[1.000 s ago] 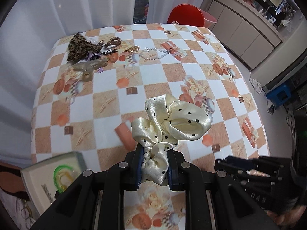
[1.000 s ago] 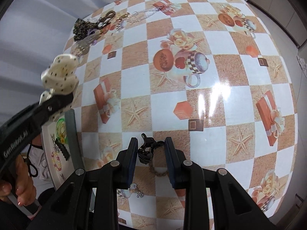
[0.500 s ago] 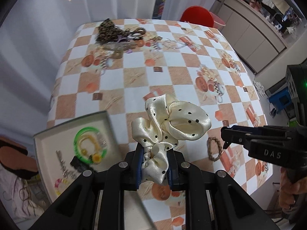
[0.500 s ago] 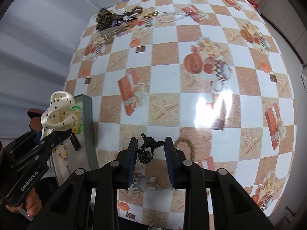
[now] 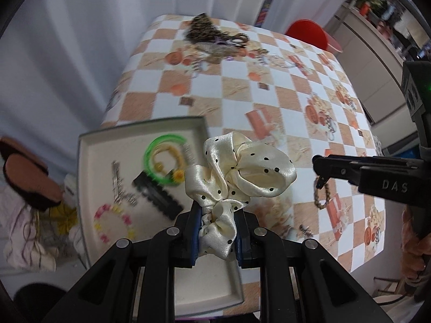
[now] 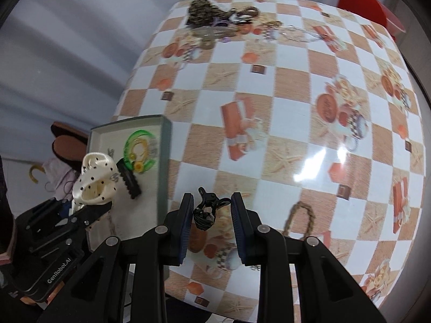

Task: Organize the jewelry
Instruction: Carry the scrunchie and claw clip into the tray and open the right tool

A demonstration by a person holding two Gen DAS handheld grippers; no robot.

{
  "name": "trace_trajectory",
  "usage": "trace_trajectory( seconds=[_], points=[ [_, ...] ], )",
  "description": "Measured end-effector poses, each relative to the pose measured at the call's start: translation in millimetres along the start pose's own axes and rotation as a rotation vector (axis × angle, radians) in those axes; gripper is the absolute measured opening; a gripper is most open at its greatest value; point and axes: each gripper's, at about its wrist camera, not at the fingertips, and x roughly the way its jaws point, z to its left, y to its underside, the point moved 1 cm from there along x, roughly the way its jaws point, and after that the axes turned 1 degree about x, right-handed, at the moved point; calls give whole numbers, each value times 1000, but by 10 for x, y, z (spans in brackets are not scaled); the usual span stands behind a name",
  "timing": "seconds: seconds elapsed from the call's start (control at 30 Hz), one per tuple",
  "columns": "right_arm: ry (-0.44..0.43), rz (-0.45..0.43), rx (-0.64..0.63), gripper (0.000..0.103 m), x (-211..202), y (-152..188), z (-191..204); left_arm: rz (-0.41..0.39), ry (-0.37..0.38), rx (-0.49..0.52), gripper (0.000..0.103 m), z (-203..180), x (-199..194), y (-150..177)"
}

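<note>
left gripper point(image 5: 217, 231) pinches cream dotted scrunchie point(image 5: 237, 172), held above tray point(image 5: 86, 188) at lower left, likely to drop in. right gripper point(image 6: 212, 215) clamps small black clip point(image 6: 206, 211), waiting beside tray.

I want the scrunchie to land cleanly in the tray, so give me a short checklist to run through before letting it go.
1. Left gripper holds the scrunchie firmly: ok, the fabric is pinched between its fingers.
2. Scrunchie over the tray: ok, it hangs above the right part of the tray.
3. Bare floor in the tray near the front: ok.
4. Landing spot free of the green ring and black hair clip: cannot tell, both lie close by.
5. Right gripper out of the way: ok, it is beside the tray over the table.
6. Small black clip between the right fingers gripped: cannot tell.
</note>
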Motion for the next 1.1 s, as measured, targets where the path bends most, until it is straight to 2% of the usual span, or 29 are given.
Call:
trace_trajectory(
  seconds=[0.43,0.63,0.83,1.1],
  points=[
    [-58,108,-101,31,359,23,492,68,-87,-197,24,667,13,625],
    [-76,157,-167,31,548,46,755,105,-103,-250,24,827,113,844],
    [-84,208,-215,31,780,67,999,140,-114,-289,24,890,275,952],
    [-54,249,-247,31,1076,40,1188,156,-146,-302,24,923,503,928]
  ],
)
